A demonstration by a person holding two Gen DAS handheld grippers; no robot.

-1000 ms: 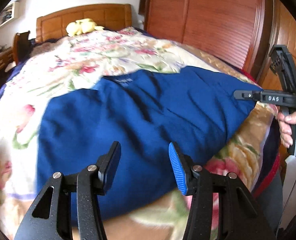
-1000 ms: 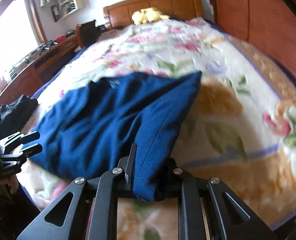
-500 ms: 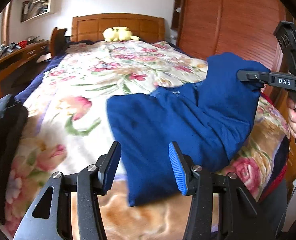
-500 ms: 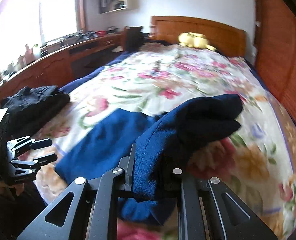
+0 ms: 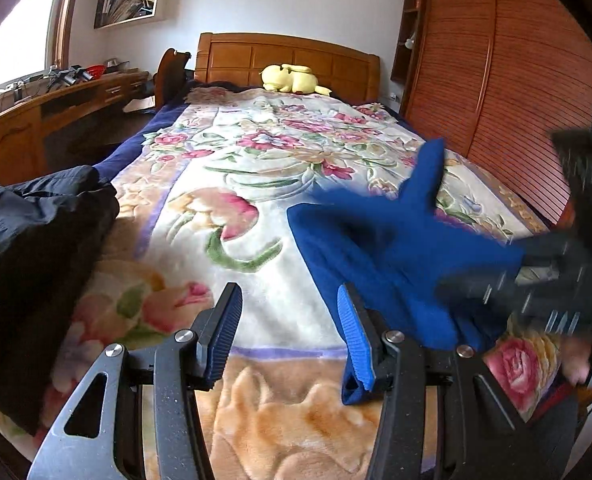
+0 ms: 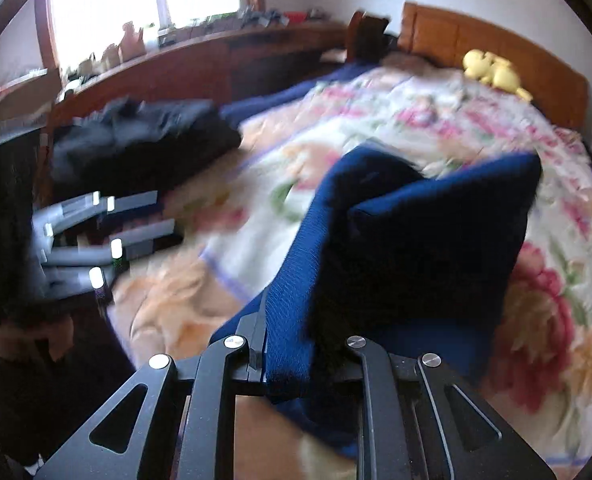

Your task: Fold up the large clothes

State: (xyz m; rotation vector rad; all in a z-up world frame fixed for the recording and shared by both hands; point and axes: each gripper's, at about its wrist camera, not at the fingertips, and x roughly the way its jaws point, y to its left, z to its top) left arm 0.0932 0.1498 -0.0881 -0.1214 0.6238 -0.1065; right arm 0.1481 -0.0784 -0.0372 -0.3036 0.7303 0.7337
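A large blue garment [image 5: 392, 248] lies bunched on the floral blanket [image 5: 231, 176] at the bed's near right. My left gripper [image 5: 287, 328] is open and empty, just left of the garment's near edge. My right gripper [image 6: 291, 348] is shut on a fold of the blue garment [image 6: 416, 248] and holds it raised over the bed. The right gripper shows blurred in the left wrist view [image 5: 552, 280]. The left gripper shows blurred in the right wrist view [image 6: 107, 232].
A pile of black clothes [image 5: 35, 216] sits at the bed's near left edge. A yellow plush toy [image 5: 291, 78] lies by the wooden headboard [image 5: 287, 60]. A wooden wardrobe [image 5: 496, 80] stands along the right, a long desk [image 5: 35, 120] along the left.
My right gripper has carried the held fold leftward across the bed, bunching the garment. The left gripper has swung left and stays open and empty.
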